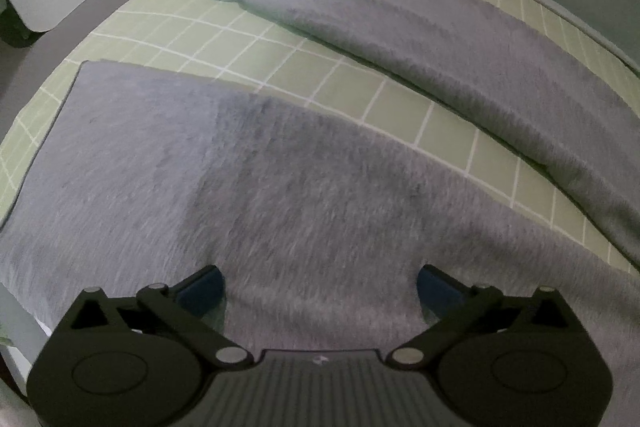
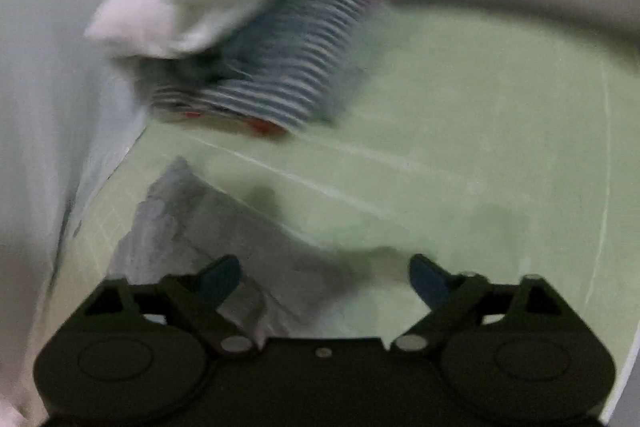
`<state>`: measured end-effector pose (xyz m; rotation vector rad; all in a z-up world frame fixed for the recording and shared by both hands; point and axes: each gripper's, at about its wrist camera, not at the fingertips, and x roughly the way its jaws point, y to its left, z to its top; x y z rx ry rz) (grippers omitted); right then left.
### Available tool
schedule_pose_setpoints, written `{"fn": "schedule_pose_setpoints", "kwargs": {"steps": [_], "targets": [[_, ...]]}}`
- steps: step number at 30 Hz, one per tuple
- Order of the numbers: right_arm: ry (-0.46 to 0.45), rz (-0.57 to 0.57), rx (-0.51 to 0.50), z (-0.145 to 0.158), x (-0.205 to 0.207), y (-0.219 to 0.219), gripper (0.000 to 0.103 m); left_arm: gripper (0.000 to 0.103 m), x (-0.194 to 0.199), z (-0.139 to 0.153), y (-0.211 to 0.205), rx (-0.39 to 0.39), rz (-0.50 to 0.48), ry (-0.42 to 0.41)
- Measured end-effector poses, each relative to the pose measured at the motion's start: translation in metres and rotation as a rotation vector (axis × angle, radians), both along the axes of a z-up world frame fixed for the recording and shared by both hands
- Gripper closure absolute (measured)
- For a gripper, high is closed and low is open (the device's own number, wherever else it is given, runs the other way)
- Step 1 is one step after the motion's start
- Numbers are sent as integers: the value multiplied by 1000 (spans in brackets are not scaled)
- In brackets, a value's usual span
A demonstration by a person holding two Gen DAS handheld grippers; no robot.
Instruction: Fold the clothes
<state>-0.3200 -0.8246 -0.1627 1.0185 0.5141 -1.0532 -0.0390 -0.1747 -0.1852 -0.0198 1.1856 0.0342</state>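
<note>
The bed (image 1: 304,75), under a green checked sheet, carries grey trousers (image 1: 280,163) spread wide, one leg running to two o'clock. Towards eleven o'clock in the right wrist view sits a blurred stack of folded clothes (image 2: 256,39). The left claw (image 1: 320,291) hovers released over the grey cloth; the right claw (image 2: 324,281) gapes, holding nothing.

Left gripper (image 1: 320,289) was spread wide, blue pads (image 1: 202,291) well apart, nothing between them. Right gripper (image 2: 322,279) likewise stood wide apart, blue pads (image 2: 428,281) clear of each other, gripping nothing; view motion-blurred.
</note>
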Motion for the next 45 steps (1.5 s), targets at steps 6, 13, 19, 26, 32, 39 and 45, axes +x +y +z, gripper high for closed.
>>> {"fn": "schedule_pose_setpoints", "kwargs": {"steps": [6,13,19,26,32,39,45], "targets": [[59,79,-37,-1,20,6,80,0,3,0,3,-6,-4,18],[287,-16,-252,30,-5,13,93,0,6,0,6,-11,-7,34],[440,1,-189,12,2,15,37,0,8,0,7,-22,5,34],[473,118,-263,29,51,61,1,0,15,27,40,-127,75,-44],[373,238,-235,27,112,126,1,2,49,43,93,-238,192,-143],[313,351,-223,29,181,200,1,19,138,33,128,-342,233,-190],[332,400,-204,34,217,245,1,19,217,15,137,-373,262,-214]]}}
